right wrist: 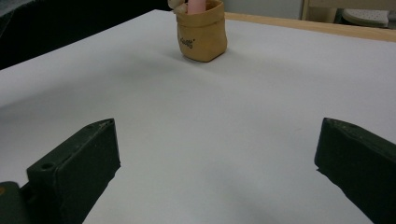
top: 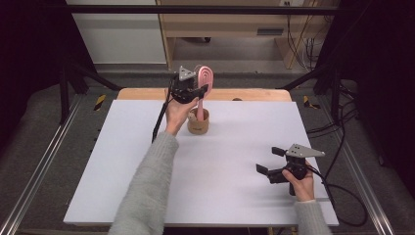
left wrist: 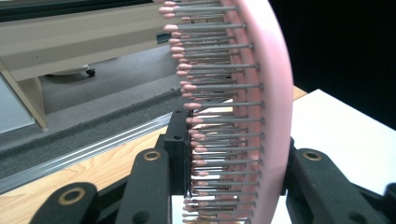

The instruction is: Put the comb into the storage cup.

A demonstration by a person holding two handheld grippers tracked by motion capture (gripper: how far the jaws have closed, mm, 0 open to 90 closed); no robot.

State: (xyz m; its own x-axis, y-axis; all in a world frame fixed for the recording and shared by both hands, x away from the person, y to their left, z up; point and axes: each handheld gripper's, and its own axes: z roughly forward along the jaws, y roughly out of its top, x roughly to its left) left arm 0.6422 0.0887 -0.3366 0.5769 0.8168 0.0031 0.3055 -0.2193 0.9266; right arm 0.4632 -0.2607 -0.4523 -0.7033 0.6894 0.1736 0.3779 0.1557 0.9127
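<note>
A pink hairbrush (top: 204, 76) stands upright with its handle (top: 201, 110) down in a small tan pouch (top: 198, 125) at the back of the white board (top: 230, 196). My left gripper (top: 202, 90) is shut on the brush just below its head. In the left gripper view the bristles (left wrist: 219, 93) and pink back (left wrist: 273, 93) sit between the black jaws of that gripper (left wrist: 233, 156). My right gripper (top: 268, 160) rests low at the front right, open and holding nothing. The right gripper view has the pouch (right wrist: 201, 37) far ahead of that gripper (right wrist: 215, 158), with the pink handle (right wrist: 196, 5) in it.
A wooden table edge (top: 244, 94) runs behind the board. Metal rails (top: 34, 171) flank both sides, and black cables (top: 342, 196) trail at the right. Wooden furniture (top: 235, 24) stands beyond the table.
</note>
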